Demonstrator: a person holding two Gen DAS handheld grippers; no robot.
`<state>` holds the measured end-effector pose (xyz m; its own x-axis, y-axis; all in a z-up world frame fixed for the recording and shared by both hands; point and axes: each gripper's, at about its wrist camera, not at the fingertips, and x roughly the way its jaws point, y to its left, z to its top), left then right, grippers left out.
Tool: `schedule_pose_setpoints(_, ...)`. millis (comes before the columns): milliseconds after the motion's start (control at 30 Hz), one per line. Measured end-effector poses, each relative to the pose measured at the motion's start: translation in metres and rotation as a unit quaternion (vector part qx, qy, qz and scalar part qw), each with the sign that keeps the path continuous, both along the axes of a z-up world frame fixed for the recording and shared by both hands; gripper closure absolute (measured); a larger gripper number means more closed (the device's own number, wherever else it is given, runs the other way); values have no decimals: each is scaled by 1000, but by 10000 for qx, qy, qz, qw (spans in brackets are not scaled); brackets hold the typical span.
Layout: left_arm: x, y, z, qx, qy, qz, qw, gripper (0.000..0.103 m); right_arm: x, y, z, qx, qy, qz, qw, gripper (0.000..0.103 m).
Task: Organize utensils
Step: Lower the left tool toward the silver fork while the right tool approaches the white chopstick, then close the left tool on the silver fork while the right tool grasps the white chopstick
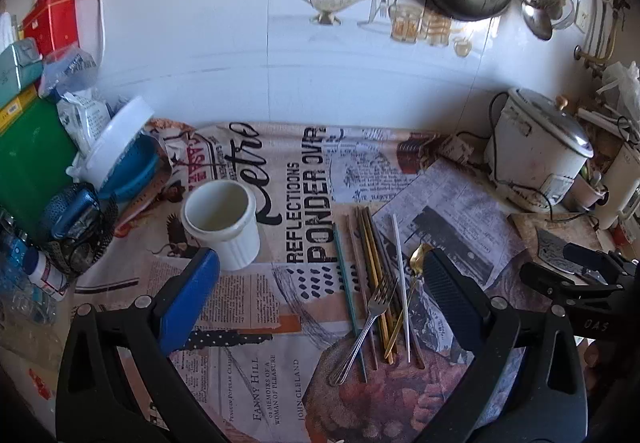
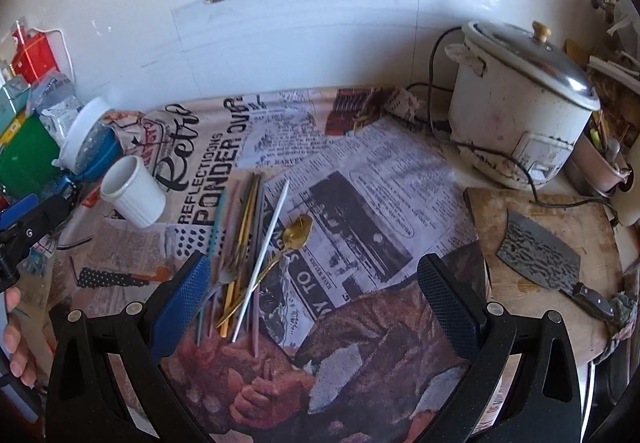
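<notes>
**Op:** As far as I can see from both wrist views, nothing is sorted yet. The white cup [image 1: 220, 223] stands upright and empty toward the left edge of the printed table cover [image 1: 256, 327]. All the utensils lie loose in one overlapping pile near the middle of the cover, right of the cup and apart from it.

**Lead:** What's in the pile?

**Op:** Fork [image 1: 366, 327], gold spoon [image 2: 280, 247], white chopstick [image 2: 262, 259], plus a bundle of coloured chopsticks [image 1: 370, 263]: teal, yellow, pinkish. I can't get an exact count, they're stacked.

**Lead:** Grippers?

**Op:** Left gripper [image 1: 320, 275] has its fingers spread wide with nothing between them, hovering over the near side of the pile. Right gripper [image 2: 314, 279] is the same: spread, empty, pile just inside its left finger.

**Lead:** Remaining?

**Op:** My read: everything. Each piece needs picking and dropping into the cup, assuming that's the holder. The cleaver [image 2: 540, 255] on the cutting board [image 2: 500, 211] at the right edge I'd leave alone.
</notes>
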<state>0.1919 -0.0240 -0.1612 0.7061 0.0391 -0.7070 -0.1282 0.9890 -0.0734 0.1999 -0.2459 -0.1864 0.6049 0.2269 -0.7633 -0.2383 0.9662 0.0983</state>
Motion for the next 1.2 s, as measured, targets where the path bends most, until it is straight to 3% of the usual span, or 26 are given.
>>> schedule_pose_setpoints(167, 33, -10, -47, 85, 612, 81, 9981, 0, 29, 1, -39, -53, 612, -30, 9981, 4)
schedule_pose_setpoints(400, 56, -20, -100, 132, 1234, -29, 9923, 2, 58, 14, -76, 26, 1220, 220, 9923, 23)
schedule_pose_setpoints(633, 75, -36, -134, -67, 1777, -439, 9831, 30, 82, 21, -93, 81, 1498, 429, 9877, 38)
schedule_pose_setpoints(867, 90, -54, -155, -428, 2099, -880, 9728, 64, 95, 25, -96, 180, 1637, 618, 9844, 41)
schedule_pose_setpoints(1000, 93, -62, -158, -427, 2125, -1040, 9707, 64, 98, 27, -94, 171, 1624, 740, 9838, 42)
schedule_pose_setpoints(1200, 104, -65, -163, -417, 2211, -1129, 9678, 67, 103, 28, -94, 201, 1670, 858, 9820, 52)
